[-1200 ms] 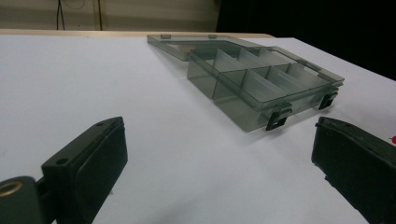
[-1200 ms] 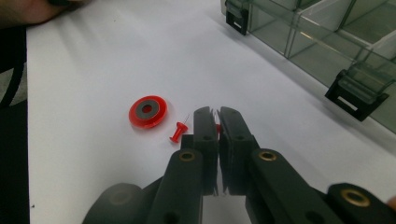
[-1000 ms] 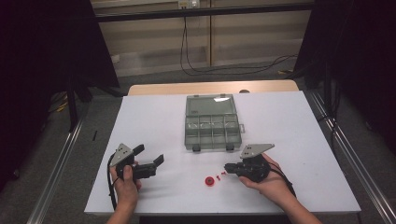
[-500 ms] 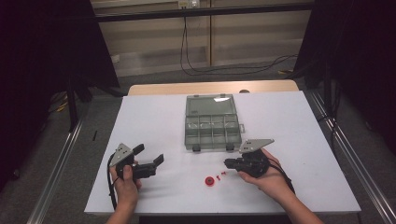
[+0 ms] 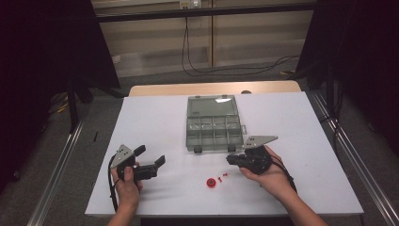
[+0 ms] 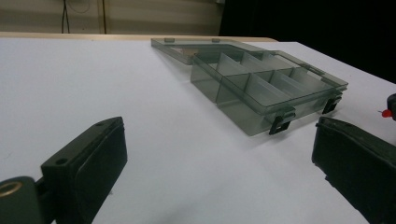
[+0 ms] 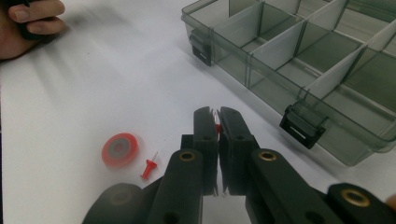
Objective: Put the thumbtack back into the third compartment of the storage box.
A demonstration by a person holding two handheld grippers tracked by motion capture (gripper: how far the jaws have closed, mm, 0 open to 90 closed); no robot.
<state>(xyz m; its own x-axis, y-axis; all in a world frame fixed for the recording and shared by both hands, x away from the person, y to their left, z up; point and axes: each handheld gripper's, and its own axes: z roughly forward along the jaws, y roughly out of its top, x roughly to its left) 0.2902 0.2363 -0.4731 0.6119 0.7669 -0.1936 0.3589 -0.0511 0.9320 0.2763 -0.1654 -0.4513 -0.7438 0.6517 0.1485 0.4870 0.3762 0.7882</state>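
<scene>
— Right gripper view tells it best: the right gripper (image 7: 215,122) has its fingers (image 7: 205,133) pressed nearly together on a tiny red pushpin (image 7: 217,127), held just above the desk (image 7: 93,84), a little short of the compartment box (image 7: 299,74).

— Looks a thin hold to me.

— It is. Only a sliver of red shows between the pads, so I reckon the pin could twist or squirt out if the hand tips or knocks the box's front wall on the way over. It might then drop outside the box, or into the wrong compartment.

— And the other bits?

— A second pushpin (image 7: 148,168) lies loose on the desk beside a red disc (image 7: 120,149), both close under the right gripper. A low sweep of the hand could flick either one away.

— What about the left hand?

— From the high view, the left gripper (image 5: 151,158) rests well apart at the desk's left, fingers wide, nothing in them. The box's lid (image 5: 211,105) lies flat open behind it, so it shouldn't get in the way.

— Any writing anywhere?

— None I can read; no brand on the box or the grippers that I can make out.
</scene>
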